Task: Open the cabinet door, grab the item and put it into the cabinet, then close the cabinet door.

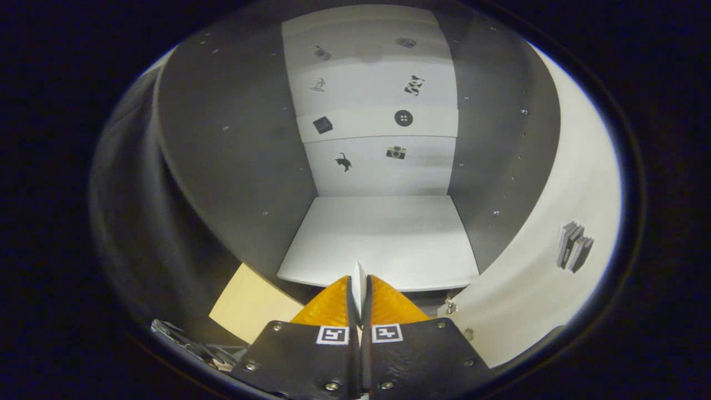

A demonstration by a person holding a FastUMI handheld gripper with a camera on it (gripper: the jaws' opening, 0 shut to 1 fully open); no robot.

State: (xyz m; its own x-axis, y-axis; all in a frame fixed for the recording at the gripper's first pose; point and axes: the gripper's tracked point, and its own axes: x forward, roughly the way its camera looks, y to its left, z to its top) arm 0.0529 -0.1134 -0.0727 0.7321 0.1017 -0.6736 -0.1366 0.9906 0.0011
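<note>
A thin white item (359, 283) stands edge-on, clenched between the gripper (359, 300) fingers at bottom centre. Beyond, the cabinet (383, 239) gapes (door (561, 222) swung right).

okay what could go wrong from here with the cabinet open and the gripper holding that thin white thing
1. The gripper pinches the thin white item by a narrow edge, so it may twist or slip before reaching the shelf.
2. The open door hangs close on the right; a sideways swing might knock it.
3. Stood on edge, the thin item would likely topple when released; laying it flat seems safer.
</note>
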